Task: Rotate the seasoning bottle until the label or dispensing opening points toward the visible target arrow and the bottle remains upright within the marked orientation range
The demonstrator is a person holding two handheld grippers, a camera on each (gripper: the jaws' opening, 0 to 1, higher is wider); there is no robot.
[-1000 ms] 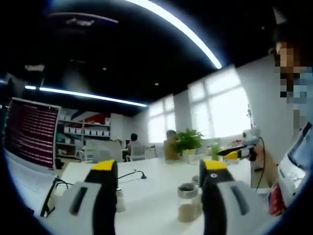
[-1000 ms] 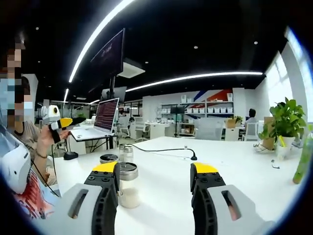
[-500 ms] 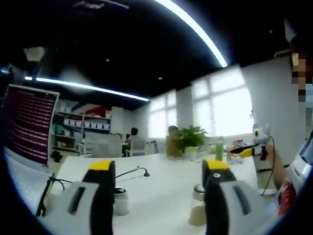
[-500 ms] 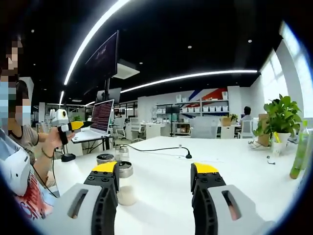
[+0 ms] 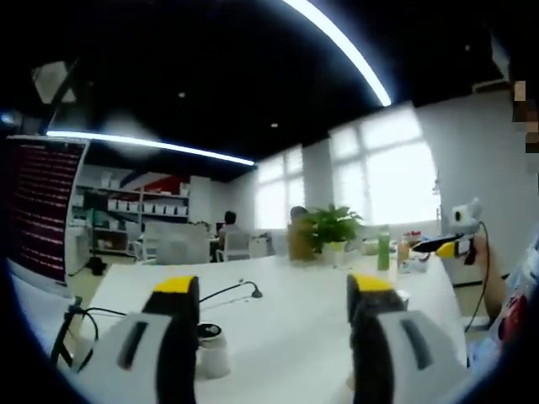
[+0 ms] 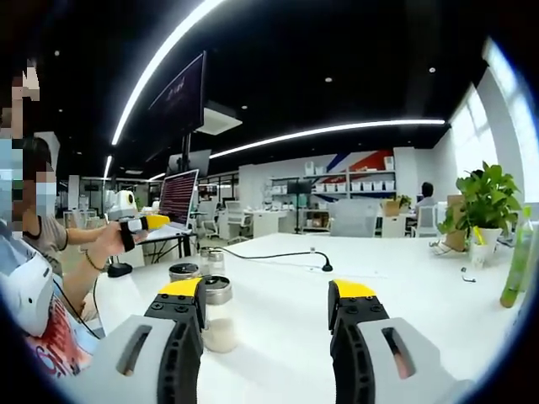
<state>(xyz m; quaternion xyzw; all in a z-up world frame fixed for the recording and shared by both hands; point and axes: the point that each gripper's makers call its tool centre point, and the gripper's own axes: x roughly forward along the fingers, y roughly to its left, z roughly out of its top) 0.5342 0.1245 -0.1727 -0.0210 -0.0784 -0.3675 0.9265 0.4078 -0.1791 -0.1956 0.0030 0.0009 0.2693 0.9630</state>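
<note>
1. The right gripper (image 6: 265, 316) hangs low over the white table (image 6: 404, 286), jaws spread wide apart with nothing between them.
2. The seasoning bottle (image 6: 219, 316) stands upright on the table, just beside the right gripper's left jaw and partly hidden behind it. It's clear glass with a metal cap and pale stuff in the bottom.
3. Two more jars sit right behind it: one with a dark lid (image 6: 184, 272) and a small clear one (image 6: 210, 261).
4. The left gripper (image 5: 274, 332) is also open, jaws well apart and empty. A small white jar (image 5: 210, 349) shows next to its left jaw, upright on the table.
5. In the right gripper view the person's hand (image 6: 105, 244) holds the left gripper up off the table, near a laptop (image 6: 178, 202).
6. A black cable (image 6: 278, 257) snakes across the tabletop, a potted plant (image 6: 487, 206) and a green bottle (image 6: 515, 269) sit off to the right.
7. No arrow or marking can be made out on the table.
</note>
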